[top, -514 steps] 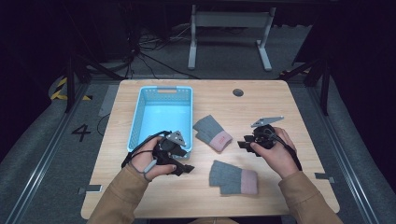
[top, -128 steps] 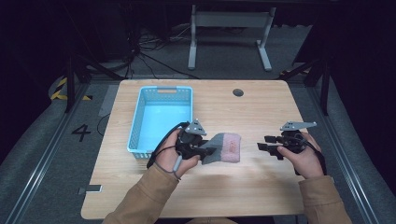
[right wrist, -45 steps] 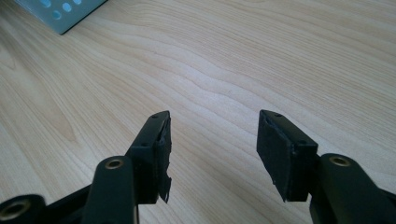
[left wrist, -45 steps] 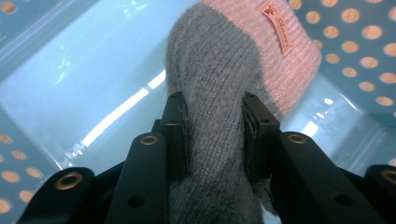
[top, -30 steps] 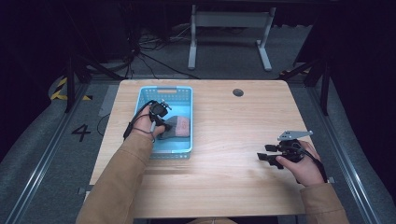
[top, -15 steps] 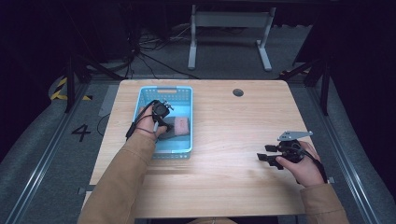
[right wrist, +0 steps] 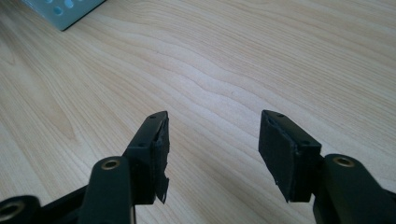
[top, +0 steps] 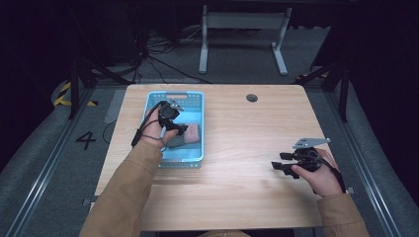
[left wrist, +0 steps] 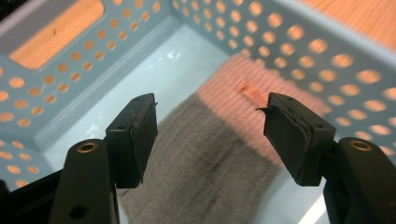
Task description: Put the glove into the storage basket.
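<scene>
A grey sock with a pink cuff point(top: 185, 136) point(left wrist: 219, 144) lies on the floor of the light blue perforated basket point(top: 197, 98) point(left wrist: 116, 70). My left gripper point(top: 174, 127) point(left wrist: 210, 126) hovers over it inside the basket. Its jaws have just been opening and stand apart above the sock, with nothing pressed between the pads. My right gripper point(top: 280, 164) point(right wrist: 212, 154) rests low over the bare wooden table point(top: 247, 192) point(right wrist: 233, 70) at the right front, open with nothing between its fingers.
The basket stands at the table's back left, and one of its corners point(right wrist: 65, 11) shows far off in the right gripper view. A round cable hole point(top: 252, 98) sits near the table's far edge. Dark floor and a metal stand lie beyond.
My left gripper has let go of the sock in the basket and lifted slightly. The right hand has drifted a little toward the right front of the table.
</scene>
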### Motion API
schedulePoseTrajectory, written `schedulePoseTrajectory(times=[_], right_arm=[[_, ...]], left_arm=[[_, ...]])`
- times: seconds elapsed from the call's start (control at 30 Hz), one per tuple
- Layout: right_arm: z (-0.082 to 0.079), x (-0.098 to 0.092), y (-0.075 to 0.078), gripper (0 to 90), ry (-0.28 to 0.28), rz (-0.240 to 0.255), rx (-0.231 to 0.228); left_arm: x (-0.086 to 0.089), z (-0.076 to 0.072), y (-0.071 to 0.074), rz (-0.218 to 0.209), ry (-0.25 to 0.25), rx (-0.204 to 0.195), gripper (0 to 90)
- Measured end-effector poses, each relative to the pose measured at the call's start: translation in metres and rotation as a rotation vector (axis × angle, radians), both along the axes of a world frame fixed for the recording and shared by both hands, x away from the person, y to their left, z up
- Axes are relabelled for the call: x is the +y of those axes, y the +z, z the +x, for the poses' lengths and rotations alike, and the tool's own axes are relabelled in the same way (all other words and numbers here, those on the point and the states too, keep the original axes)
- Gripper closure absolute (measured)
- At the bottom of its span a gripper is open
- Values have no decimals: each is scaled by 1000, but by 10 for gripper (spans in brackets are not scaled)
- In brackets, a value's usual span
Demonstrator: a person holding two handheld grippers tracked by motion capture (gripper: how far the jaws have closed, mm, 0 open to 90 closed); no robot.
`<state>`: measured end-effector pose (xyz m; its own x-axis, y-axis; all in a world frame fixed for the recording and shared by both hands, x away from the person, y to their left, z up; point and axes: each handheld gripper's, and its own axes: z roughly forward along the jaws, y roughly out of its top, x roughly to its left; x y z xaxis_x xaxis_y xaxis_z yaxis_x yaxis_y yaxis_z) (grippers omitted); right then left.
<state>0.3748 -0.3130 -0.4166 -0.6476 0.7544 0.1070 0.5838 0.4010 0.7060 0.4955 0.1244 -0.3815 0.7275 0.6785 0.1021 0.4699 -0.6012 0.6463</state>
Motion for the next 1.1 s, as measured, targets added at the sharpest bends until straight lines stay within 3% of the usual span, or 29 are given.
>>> schedulePoseTrajectory(times=[0.17,0.63,0.87,1.1], right_arm=[[2,1,1,437,7,2,-4],[10,8,2,432,32,1,-8],[11,9,1,428,37,0,-6],[10,7,1,426,36,-3,-3]], left_arm=[[-4,-15,17,-53,-24,-2,335],[-15,-70,46,-105,-132,-4,328],[-15,-97,46,-137,-189,20,317],[-10,-114,46,-177,-206,15,306]])
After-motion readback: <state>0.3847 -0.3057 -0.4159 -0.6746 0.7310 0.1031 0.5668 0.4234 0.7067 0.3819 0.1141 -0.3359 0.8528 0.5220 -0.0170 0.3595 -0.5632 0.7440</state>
